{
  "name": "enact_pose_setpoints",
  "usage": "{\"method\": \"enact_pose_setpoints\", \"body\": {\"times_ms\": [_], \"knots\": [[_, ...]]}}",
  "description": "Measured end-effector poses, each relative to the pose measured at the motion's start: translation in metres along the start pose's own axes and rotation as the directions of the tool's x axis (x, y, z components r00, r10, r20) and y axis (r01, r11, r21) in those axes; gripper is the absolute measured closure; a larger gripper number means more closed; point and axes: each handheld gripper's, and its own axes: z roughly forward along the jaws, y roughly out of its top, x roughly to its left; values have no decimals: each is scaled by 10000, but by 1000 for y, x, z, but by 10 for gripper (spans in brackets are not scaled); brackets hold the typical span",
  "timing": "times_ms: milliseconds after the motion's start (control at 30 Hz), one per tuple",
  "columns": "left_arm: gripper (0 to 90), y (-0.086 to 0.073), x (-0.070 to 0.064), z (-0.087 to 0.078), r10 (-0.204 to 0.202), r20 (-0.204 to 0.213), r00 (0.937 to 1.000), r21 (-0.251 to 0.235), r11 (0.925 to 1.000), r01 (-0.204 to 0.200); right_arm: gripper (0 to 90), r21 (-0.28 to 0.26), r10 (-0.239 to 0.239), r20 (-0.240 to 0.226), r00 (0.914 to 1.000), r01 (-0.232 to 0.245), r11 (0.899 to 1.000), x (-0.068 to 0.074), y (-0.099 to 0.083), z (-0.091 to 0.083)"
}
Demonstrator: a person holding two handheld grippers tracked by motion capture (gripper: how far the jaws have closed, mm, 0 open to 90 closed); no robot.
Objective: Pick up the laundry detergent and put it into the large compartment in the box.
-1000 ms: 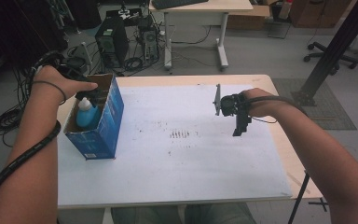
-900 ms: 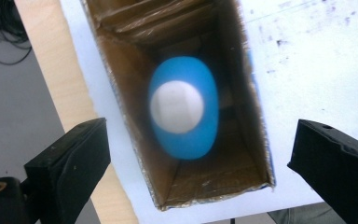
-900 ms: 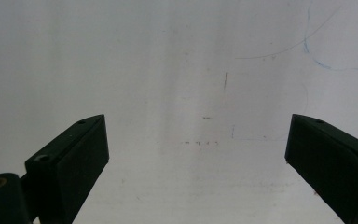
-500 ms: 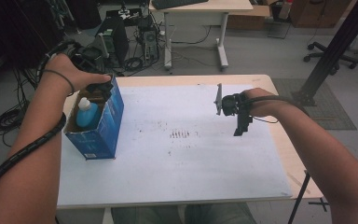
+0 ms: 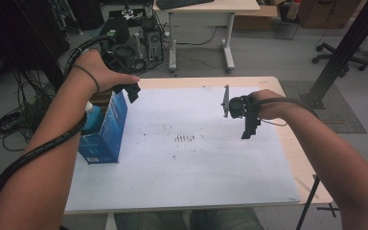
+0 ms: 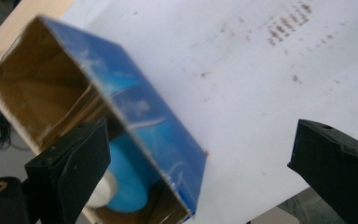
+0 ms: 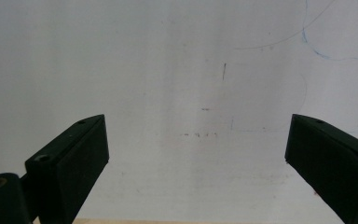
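While the left gripper (image 5: 133, 91) hovers with its 2 jaws spread wide and empty, it sits just above the open top of a blue box (image 5: 106, 129) at 9 o'clock on the white table (image 5: 196, 177). Inside the box stands a light blue bottle (image 6: 126, 182) with a white cap, upright as far as can be told. At 3 o'clock the right gripper (image 5: 249, 128) hangs over bare tabletop, jaws also wide apart, holding nothing. Likely risk: a jaw descending onto the box wall could tip or crush the light cardboard, since the box stands unsteadied near the table's edge.
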Motion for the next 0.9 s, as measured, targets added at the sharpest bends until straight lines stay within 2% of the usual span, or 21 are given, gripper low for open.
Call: {"method": "enact_pose_setpoints", "body": {"times_ms": [133,267,467,667,833,900], "knots": [[50,8,-10,-2,526,264,9983,-183,9985,-522,61,32,3,-18,10000,-3,10000,0,-1,0],[51,15,-20,-1,1007,248,9946,-288,9946,-1000,61,68,42,-11,10000,-42,10000,0,-3,-2],[50,23,-34,2,1753,411,9836,-384,9840,-1738,61,57,53,23,10000,-53,10000,0,-4,-4],[50,30,-46,3,2511,617,9660,-526,9673,-2481,61,76,-7,11,10000,7,10000,0,-4,-5],[48,34,-56,9,3195,941,9429,-655,9470,-3143,61,94,6,12,10000,-7,10000,0,-5,-5],[49,35,-61,12,3374,1047,9355,-686,9409,-3316,61,93,-3,-3,10000,3,10000,0,-5,-5]]}}
